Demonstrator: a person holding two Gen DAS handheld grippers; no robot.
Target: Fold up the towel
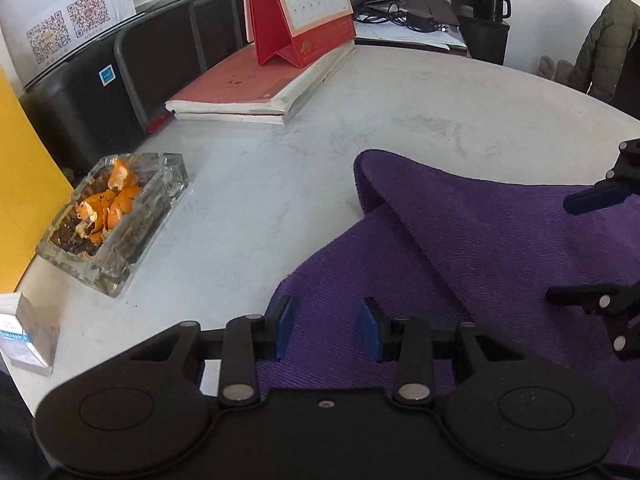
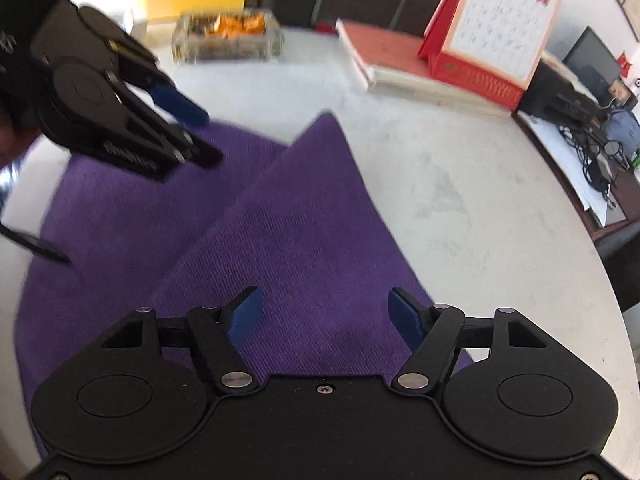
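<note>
A purple towel (image 1: pixel 460 248) lies on the white round table (image 1: pixel 280 184), with one corner folded over into a raised flap (image 1: pixel 384 176). In the right wrist view the same towel (image 2: pixel 280 240) shows a pointed folded layer on top. My left gripper (image 1: pixel 328 328) hovers open over the towel's near left edge, with nothing pinched between its blue pads. My right gripper (image 2: pixel 326 314) is open above the folded layer, its pads apart and gripping nothing. Each gripper shows in the other's view: the right gripper (image 1: pixel 568 248) at the right edge, the left gripper (image 2: pixel 206 136) at the upper left, blurred.
A glass ashtray (image 1: pixel 116 216) holding orange peel sits left of the towel. Stacked books (image 1: pixel 256 92) carry a red desk calendar (image 1: pixel 300 8) at the back. A black machine (image 1: pixel 100 92) and a small box (image 1: pixel 28 332) stand at the left. The table edge (image 2: pixel 580 240) curves round on the right.
</note>
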